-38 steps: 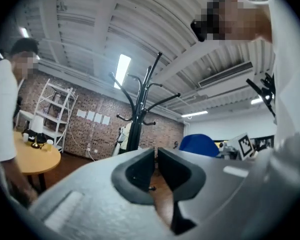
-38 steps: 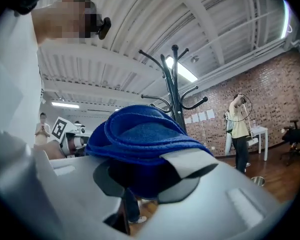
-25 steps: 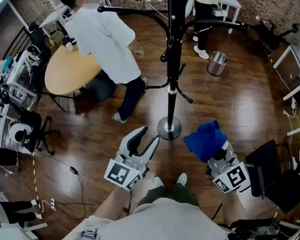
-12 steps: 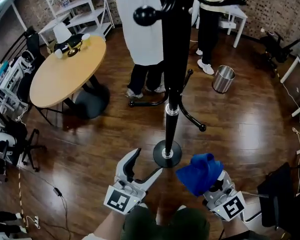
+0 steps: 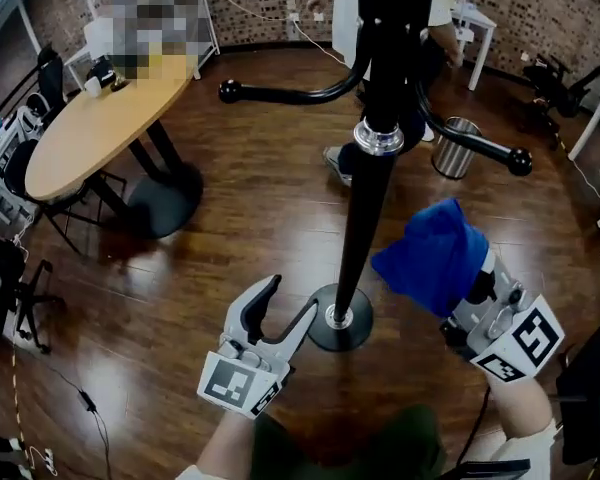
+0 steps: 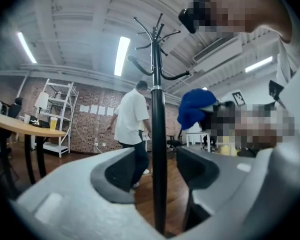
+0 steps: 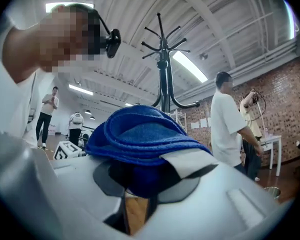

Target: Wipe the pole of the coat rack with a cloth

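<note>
So the right gripper (image 7: 142, 178) is clamping down on the blue cloth (image 5: 435, 258), jaws pinching a fold of it while the rest is bunching up over the tips. That cloth is hanging just to the right of the pole (image 5: 363, 218), around its lower half. A thin sliver of floor is showing between them, so it isn't touching the pole. The left gripper (image 5: 290, 298) is sitting on the other side of the pole, low down by the round base (image 5: 355, 336). Its jaws are standing apart; they've just been closing in a bit, but nothing is getting squeezed. In the left gripper view the pole is running straight down through the gap with neither pad touching it. From the head view the tips are sitting just short of the pole. Above both grippers a silver collar (image 5: 379, 138) is ringing the pole, with curved black arms (image 5: 280, 94) branching out left and right of it. Well off to the pole's left a round wooden table (image 5: 90, 133) is standing, and a person in a white shirt (image 6: 130, 119) is standing beyond the pole.
</note>
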`<control>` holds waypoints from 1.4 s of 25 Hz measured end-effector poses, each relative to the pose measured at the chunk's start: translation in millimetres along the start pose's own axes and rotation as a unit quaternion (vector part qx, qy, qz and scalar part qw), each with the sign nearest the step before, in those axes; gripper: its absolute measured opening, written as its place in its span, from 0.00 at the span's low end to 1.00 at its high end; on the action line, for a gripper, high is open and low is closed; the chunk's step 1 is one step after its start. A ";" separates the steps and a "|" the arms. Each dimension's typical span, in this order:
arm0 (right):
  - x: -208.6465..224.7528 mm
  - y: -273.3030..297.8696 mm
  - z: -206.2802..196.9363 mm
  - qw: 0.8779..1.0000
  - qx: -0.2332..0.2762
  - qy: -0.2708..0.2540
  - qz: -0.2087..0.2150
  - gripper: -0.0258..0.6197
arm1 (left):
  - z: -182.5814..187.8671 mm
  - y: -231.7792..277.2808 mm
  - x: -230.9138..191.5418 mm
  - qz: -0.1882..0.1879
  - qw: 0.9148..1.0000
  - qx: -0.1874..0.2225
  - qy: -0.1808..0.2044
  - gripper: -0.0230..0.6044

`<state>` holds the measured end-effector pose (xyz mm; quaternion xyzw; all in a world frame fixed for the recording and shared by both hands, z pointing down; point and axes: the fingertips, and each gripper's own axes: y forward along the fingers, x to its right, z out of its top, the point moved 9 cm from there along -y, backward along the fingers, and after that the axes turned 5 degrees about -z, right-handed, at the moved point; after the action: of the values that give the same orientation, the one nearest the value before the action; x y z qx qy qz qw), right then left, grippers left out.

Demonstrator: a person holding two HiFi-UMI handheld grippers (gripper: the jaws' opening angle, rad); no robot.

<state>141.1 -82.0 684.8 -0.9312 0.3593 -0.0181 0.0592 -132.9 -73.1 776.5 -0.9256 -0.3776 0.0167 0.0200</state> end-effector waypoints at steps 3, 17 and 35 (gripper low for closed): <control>11.2 21.9 20.6 1.000 -0.018 0.003 0.014 0.20 | -26.5 -6.3 -3.3 0.011 1.000 0.011 0.005 0.45; 20.1 18.3 -263.2 0.995 -0.088 -0.036 0.033 0.20 | -130.7 -27.9 10.0 0.018 0.996 0.081 0.014 0.33; -40.1 23.5 -384.6 0.987 -0.152 0.006 0.040 0.20 | -213.0 -63.0 -14.1 0.044 0.996 0.072 0.023 0.31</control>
<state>66.4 -109.7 1063.9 -0.9139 0.3956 0.0337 -0.0848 -177.1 -43.3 992.6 -0.9375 -0.3342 0.0232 0.0944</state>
